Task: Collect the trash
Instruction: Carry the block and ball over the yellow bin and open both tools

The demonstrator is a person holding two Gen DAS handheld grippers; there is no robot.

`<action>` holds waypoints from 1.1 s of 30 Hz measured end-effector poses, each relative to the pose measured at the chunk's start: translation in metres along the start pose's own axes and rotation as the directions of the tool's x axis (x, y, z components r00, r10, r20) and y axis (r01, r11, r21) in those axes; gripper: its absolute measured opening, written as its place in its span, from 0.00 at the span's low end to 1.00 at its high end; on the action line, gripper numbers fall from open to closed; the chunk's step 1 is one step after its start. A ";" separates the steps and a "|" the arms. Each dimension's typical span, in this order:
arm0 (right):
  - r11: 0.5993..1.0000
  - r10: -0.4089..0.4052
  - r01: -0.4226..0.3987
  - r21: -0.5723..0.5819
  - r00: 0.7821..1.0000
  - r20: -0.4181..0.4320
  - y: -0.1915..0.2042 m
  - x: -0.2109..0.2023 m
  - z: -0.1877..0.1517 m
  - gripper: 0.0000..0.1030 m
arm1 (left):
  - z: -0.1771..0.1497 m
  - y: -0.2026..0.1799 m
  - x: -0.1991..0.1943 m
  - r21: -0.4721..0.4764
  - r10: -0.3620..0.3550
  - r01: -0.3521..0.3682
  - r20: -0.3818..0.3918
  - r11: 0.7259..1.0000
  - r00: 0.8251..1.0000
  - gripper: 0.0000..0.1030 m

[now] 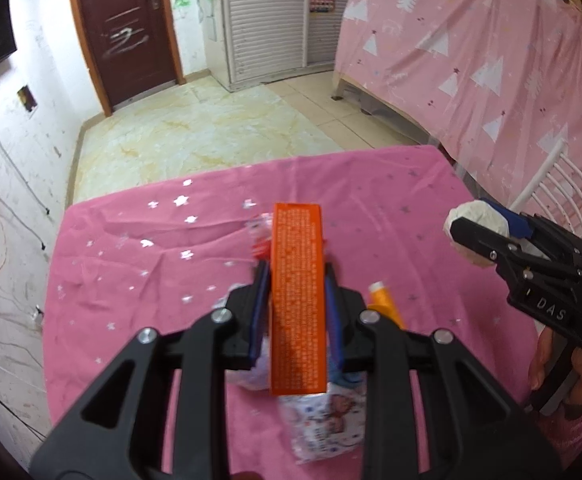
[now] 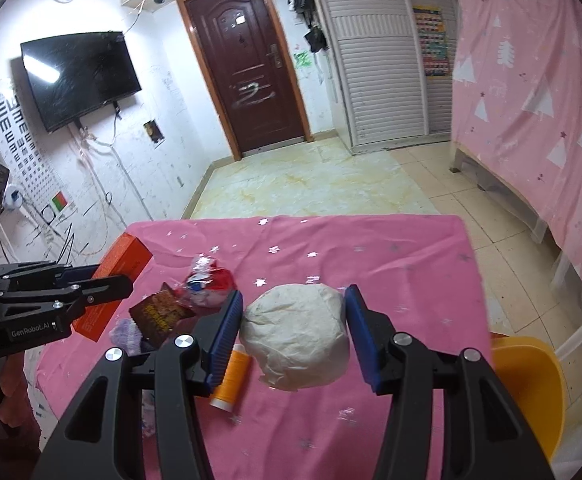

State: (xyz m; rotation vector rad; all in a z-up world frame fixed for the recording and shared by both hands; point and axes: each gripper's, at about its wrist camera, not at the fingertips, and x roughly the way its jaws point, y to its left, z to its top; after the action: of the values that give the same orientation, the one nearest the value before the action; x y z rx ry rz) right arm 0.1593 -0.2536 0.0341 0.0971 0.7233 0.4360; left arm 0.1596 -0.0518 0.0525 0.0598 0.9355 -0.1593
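Collection step under way, judged from both tongs being loaded. Left gripper (image 1: 297, 276) clamped on the orange box (image 1: 298, 300), held lengthwise between the blue pads (image 1: 261, 312) and raised above the pink tablecloth (image 1: 131, 280). Right gripper (image 2: 294, 320) closed around the white paper wad (image 2: 297, 330), pads pressing its two sides; apparently lifted clear of the cloth. Still lying on the table: orange tube (image 2: 230, 378) just beside the right gripper's left pad, dark brown wrapper (image 2: 162, 314), red-and-white wrapper (image 2: 211, 286), purple scrap (image 2: 125, 334) and a printed white packet (image 1: 325, 424). Yellow bin (image 2: 531, 392) at the table's right edge, a likely receptacle. Next move, as a judgement: carrying both loads over the bin, then widening the jaws.
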 end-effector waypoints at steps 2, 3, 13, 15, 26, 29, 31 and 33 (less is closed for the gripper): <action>1.000 -0.011 0.010 0.018 1.000 0.013 -0.010 -0.008 -0.001 0.45 | 0.002 -0.013 0.001 0.021 -0.009 0.009 -0.001 1.000 1.000 0.24; 1.000 -0.017 0.016 0.027 1.000 0.019 -0.016 -0.012 -0.002 0.45 | 0.004 -0.020 0.001 0.032 -0.014 0.014 0.000 0.999 1.000 0.24; 0.992 -0.068 0.060 0.113 0.996 0.062 -0.073 -0.047 -0.014 0.45 | 0.012 -0.079 0.008 0.122 -0.048 0.048 -0.009 0.991 0.999 0.24; 0.990 -0.079 0.070 0.124 0.995 0.067 -0.082 -0.052 -0.017 0.45 | 0.014 -0.093 0.011 0.143 -0.050 0.051 -0.014 0.988 0.999 0.24; 0.963 -0.172 0.152 0.225 0.982 0.073 -0.143 -0.083 -0.047 0.45 | 0.027 -0.171 0.018 0.213 -0.139 0.139 -0.015 0.967 0.990 0.24; 0.951 -0.189 0.165 0.262 0.979 0.071 -0.160 -0.089 -0.055 0.45 | 0.027 -0.192 0.020 0.240 -0.163 0.163 -0.019 0.957 0.986 0.24; 0.945 -0.198 0.172 0.278 0.978 0.069 -0.169 -0.092 -0.060 0.45 | 0.029 -0.203 0.022 0.246 -0.178 0.179 -0.028 0.953 0.984 0.24; 0.940 -0.206 0.179 0.292 0.977 0.063 -0.178 -0.092 -0.066 0.45 | 0.031 -0.213 0.025 0.246 -0.191 0.195 -0.039 0.950 0.981 0.24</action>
State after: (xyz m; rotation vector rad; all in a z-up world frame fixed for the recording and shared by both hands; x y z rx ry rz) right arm 0.1175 -0.4574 -0.0001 0.3130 0.6926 0.1361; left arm 0.1648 -0.2688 0.0544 0.2021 0.9316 -0.4583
